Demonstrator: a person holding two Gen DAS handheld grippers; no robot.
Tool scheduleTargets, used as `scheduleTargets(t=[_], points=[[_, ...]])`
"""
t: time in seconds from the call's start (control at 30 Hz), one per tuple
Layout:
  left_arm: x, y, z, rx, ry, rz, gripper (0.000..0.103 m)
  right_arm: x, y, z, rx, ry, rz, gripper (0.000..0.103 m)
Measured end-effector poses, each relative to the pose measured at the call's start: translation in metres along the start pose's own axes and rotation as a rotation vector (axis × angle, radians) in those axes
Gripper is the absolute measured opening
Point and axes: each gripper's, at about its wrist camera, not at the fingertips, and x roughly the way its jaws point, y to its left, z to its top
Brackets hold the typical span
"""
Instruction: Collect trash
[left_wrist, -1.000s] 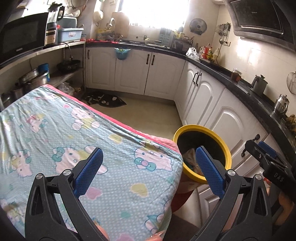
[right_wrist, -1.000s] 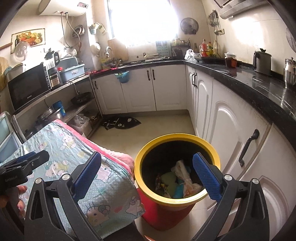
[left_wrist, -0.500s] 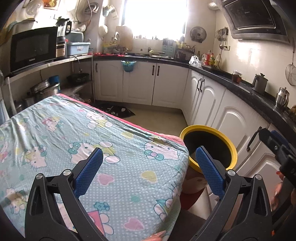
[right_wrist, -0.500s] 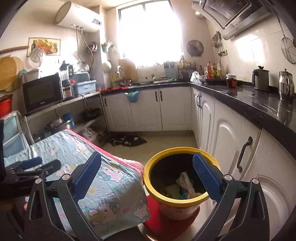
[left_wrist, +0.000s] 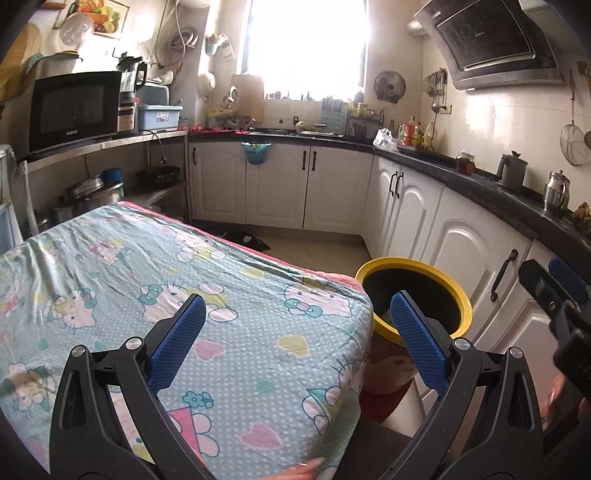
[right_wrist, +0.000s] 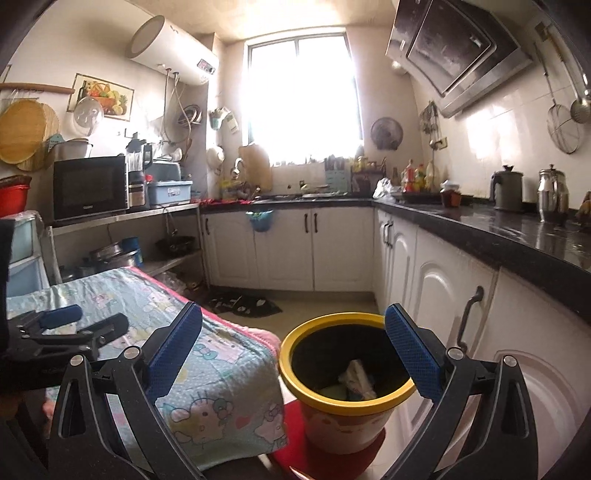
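Left wrist view: the left gripper (left_wrist: 295, 343) hangs above the cloth-covered surface (left_wrist: 110, 266) with its 2 blue fingers (left_wrist: 177, 347) wide apart and nothing between them. The patterned cloth shows no loose trash on the part in view. Just beside the surface's right corner stands the yellow-rimmed bin (left_wrist: 458, 291), and from this angle its inside reads only as dark. The right gripper (left_wrist: 554, 295) enters at the far right edge; whether it is apart or together cannot be told from here.

Right wrist view: the right gripper (right_wrist: 293, 350) looks down toward the bin (right_wrist: 295, 373), fingers (right_wrist: 410, 350) spread and empty. This camera shows what the other hides: the trash (right_wrist: 356, 376) lies inside the bin, a pale crumpled wrapper or paper with a greenish scrap beside it. By its look it should be light, soft and crushable, likely a little slick if it is plastic film; a pinch across a raised fold would hold better than a flat edge. The left gripper (right_wrist: 62, 325) appears at the left over the cloth, its fingers seen side-on. With the visible trash already binned, I judge the collecting largely done.
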Motion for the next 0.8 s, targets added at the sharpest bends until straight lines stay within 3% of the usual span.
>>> scheduleTargets(t=[0.23,0.8], points=[[-0.006,0.004,-0.009,0.000,-0.051,0.003,0.092,0.000,-0.002,-0.016,0.000,-0.011,-0.032,0.097],[-0.008,0.006,-0.010,-0.010,-0.049,-0.011,0.092,0.001,0.002,-0.018,-0.012,-0.007,-0.027,0.097]])
